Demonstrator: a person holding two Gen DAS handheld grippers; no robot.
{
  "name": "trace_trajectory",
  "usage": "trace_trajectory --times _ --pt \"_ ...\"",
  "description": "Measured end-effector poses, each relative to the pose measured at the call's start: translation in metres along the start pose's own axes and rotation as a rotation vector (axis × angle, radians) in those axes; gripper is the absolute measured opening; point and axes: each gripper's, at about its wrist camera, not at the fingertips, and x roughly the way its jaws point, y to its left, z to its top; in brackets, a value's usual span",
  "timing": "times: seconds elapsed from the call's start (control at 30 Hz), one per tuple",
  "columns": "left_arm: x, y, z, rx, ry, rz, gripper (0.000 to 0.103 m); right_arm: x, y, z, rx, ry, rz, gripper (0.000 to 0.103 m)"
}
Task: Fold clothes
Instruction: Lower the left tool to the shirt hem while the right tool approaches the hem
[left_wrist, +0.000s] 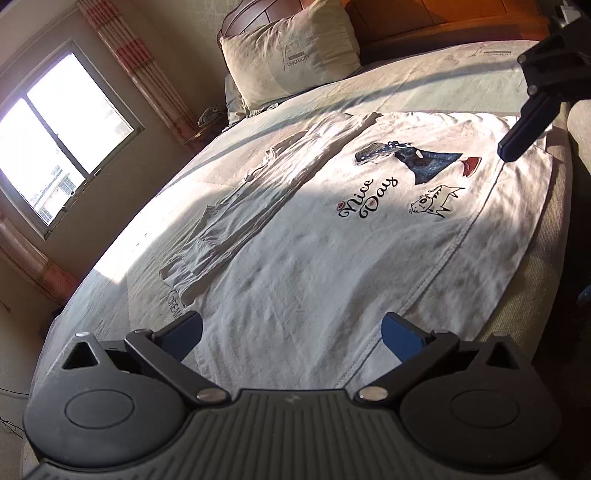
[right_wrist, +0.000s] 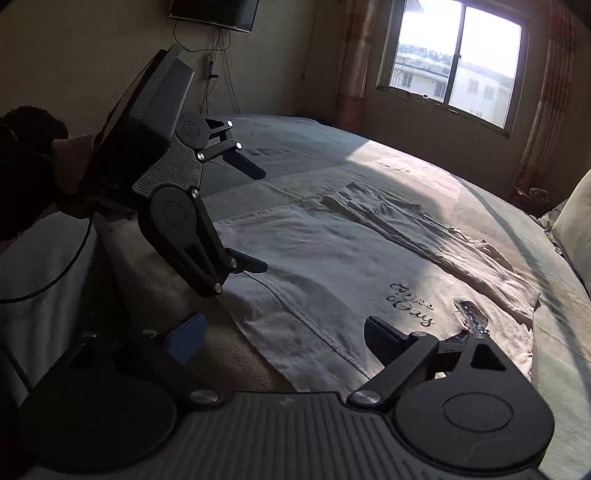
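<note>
a: looking along the left gripper (left_wrist: 291, 334) in the left wrist view, what do you see?

b: its two blue-padded fingers (left_wrist: 400, 332) stand wide apart with nothing between them, hanging above the near hem of a white t-shirt (left_wrist: 314, 266). the shirt lies flat on the bed (left_wrist: 122, 295), printed side up, with "nice day" lettering (left_wrist: 369, 201), a figure in a blue dress and a small line-drawn animal. one side and its sleeve (left_wrist: 258, 192) are folded in over the body along the window side.

a: anything else there?

b: a pillow (left_wrist: 291, 55) leans at the headboard, a window (left_wrist: 59, 140) with a striped curtain (left_wrist: 144, 70) sits at the left, and one finger of the right gripper (left_wrist: 524, 129) pokes in at the upper right, above the shirt's far corner. i cannot tell its opening from this view.

a: and the right wrist view?

b: the right gripper (right_wrist: 284, 339) has its jaws spread, empty, over the shirt's (right_wrist: 332, 266) unfolded edge near the side of the bed (right_wrist: 295, 147). the left gripper (right_wrist: 255, 218) shows at the left, held by a hand (right_wrist: 70, 162), fingers apart and empty, above the shirt's hem. the folded sleeve (right_wrist: 443, 251) lies on the far side, toward the window (right_wrist: 458, 59). a wall-mounted screen (right_wrist: 214, 13) hangs top left.
</note>
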Motion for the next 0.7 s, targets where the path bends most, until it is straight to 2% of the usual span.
trace_trajectory --times 0.1,0.2,0.23,0.33,0.43,0.5,0.63,0.7 --pt "-0.007 -0.011 -0.015 0.132 0.026 -0.051 0.102 0.009 0.005 -0.004 -0.01 0.041 0.007 0.09" --pt "0.0 -0.031 -0.032 0.328 0.083 -0.01 0.102 0.015 -0.003 -0.007 0.037 0.066 0.011 0.09" --pt "0.002 -0.036 -0.035 0.362 0.079 0.007 0.103 0.016 -0.006 -0.008 0.05 0.071 0.009 0.09" --pt "0.006 -0.035 -0.024 0.329 0.051 0.012 0.103 0.02 -0.011 -0.007 0.074 0.08 0.009 0.09" --pt "0.008 -0.022 -0.01 0.246 0.012 0.015 0.103 0.023 -0.007 -0.004 0.06 0.083 0.021 0.09" --pt "0.011 -0.009 -0.002 0.164 0.002 0.007 0.103 0.023 -0.002 -0.001 0.026 0.084 0.046 0.083" --pt "0.017 0.014 0.003 0.035 0.005 -0.017 0.103 0.029 0.008 0.006 -0.033 0.094 0.107 0.061" --pt "0.016 0.022 0.002 -0.017 0.001 -0.029 0.103 0.037 0.015 0.01 -0.063 0.105 0.141 0.056"
